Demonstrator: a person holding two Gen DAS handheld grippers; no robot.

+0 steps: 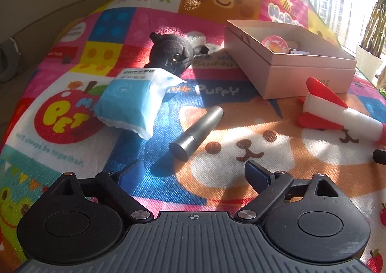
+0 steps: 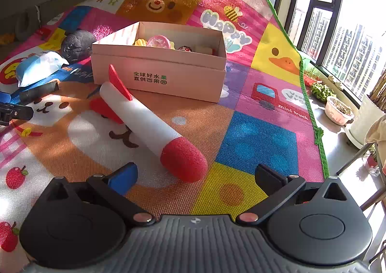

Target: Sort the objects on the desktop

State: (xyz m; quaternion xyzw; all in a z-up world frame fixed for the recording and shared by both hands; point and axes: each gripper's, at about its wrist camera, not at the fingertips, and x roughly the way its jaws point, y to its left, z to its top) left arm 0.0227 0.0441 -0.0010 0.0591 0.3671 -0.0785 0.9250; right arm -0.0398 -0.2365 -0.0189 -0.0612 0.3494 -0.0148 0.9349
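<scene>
We are tidying the things on the colourful mat [image 1: 241, 128] into the pink box [image 1: 301, 75]. Some small toys are already inside it, so we think we are partway through. Right now we are about to pick up the next thing.

Our left gripper [image 1: 193, 174] is spread wide with nothing in it. The grey tube [image 1: 196, 132] lies on the mat just in front of it, a little toward its left finger, with its flat end facing us. We think this is the next thing to grab. We would need to move forward, get one finger on each side of the tube, and then squeeze. It is round, so it might roll away.

Farther ahead and to the left lie the blue tissue pack [image 1: 135, 104] and the black plush toy [image 1: 172, 53]. The box sits ahead to the right.

Our right gripper [image 2: 196, 176] is spread wide too and holds nothing. The red nose of the foam rocket [image 2: 144, 118] lies just in front of it, between its fingers but not touched.

Both grippers tilt down toward the mat.
</scene>
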